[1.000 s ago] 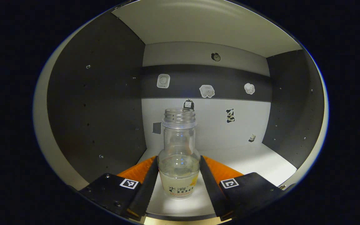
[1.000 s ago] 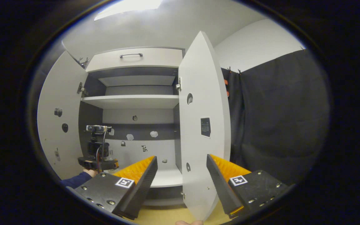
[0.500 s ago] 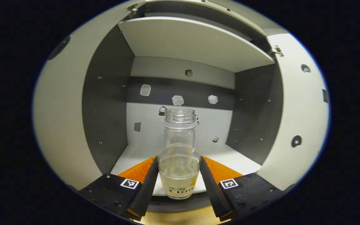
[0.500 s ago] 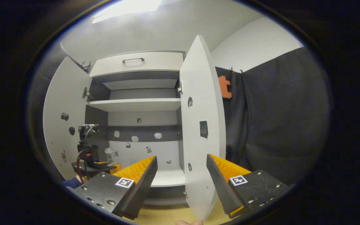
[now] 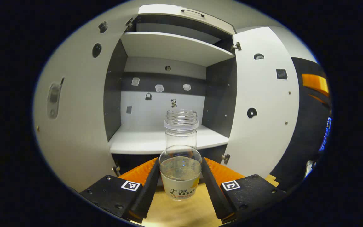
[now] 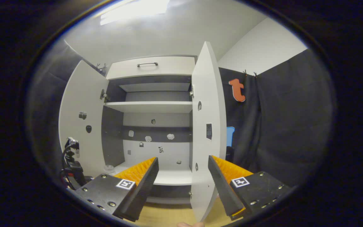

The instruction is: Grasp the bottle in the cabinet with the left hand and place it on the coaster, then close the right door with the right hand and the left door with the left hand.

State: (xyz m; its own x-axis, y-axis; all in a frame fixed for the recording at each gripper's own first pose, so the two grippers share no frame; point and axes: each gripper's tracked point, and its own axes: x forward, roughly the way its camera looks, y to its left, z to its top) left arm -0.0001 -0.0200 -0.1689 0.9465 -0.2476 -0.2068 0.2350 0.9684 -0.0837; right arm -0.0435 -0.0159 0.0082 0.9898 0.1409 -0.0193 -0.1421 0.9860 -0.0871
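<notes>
Held the bottle point(image 5: 180, 157) upright between both fingers of the left gripper point(image 5: 180, 186), out in front of the cabinet point(image 5: 165, 138) and above the wooden top point(image 5: 181, 212) before it. Kept the right gripper point(image 6: 183, 181) spread wide with nothing between its fingers, pointed at the cabinet. Beyond, stood both doors open, left door point(image 5: 74, 126) and right door point(image 6: 205, 142).

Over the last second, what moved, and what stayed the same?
The left hand-held gripper drew back out of the cabinet, carrying the bottle clear of the shelf and over the wooden surface. Its grip on the bottle stayed shut. The right hand-held gripper stayed open, and both doors remained open.
</notes>
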